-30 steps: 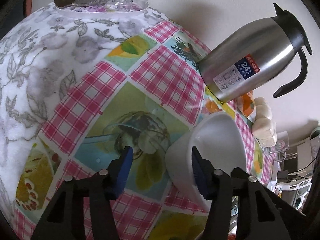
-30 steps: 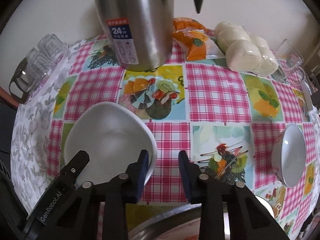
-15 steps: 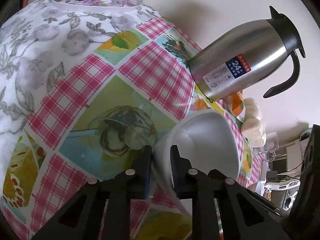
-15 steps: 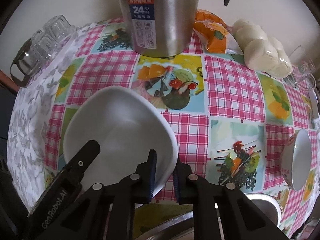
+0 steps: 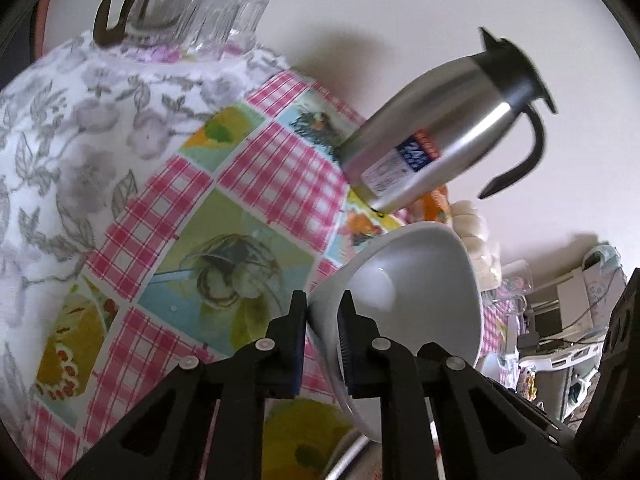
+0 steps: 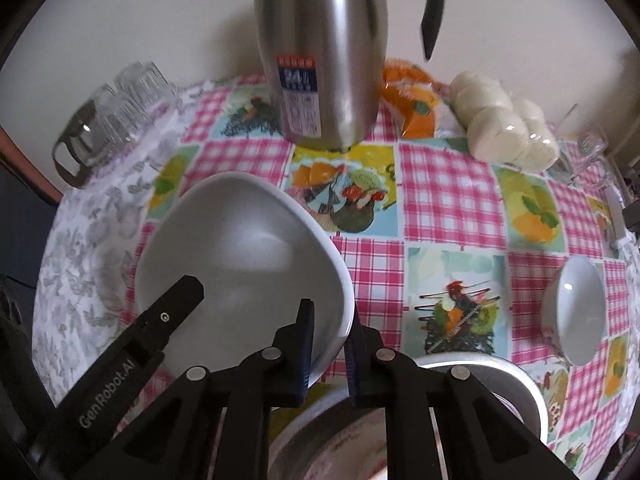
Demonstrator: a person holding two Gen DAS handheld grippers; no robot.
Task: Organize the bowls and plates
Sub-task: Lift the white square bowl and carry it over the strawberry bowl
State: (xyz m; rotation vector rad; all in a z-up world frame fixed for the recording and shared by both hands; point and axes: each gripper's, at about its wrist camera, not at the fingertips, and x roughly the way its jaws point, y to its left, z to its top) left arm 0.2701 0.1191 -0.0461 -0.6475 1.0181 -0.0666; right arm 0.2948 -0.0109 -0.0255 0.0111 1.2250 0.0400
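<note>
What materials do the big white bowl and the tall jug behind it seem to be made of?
Big white bowl: probably glazed ceramic or porcelain. It is plain white and smooth, with soft glossy highlights inside and a thick rounded rim; hard plastic such as melamine cannot be ruled out.

Tall jug: brushed stainless steel body, judging by its silver sheen and blurred reflections. Its handle looks like black plastic.

both grippers now clamped on white bowl (image 6: 240,248) rim, lifted

A tall stainless-steel thermos jug (image 6: 324,52) stands on the pink-checked tabletop (image 6: 448,196). Wrapped white buns (image 6: 504,128) lie beside an orange packet (image 6: 416,108). Clear glasses (image 6: 132,96) stand apart.
</note>
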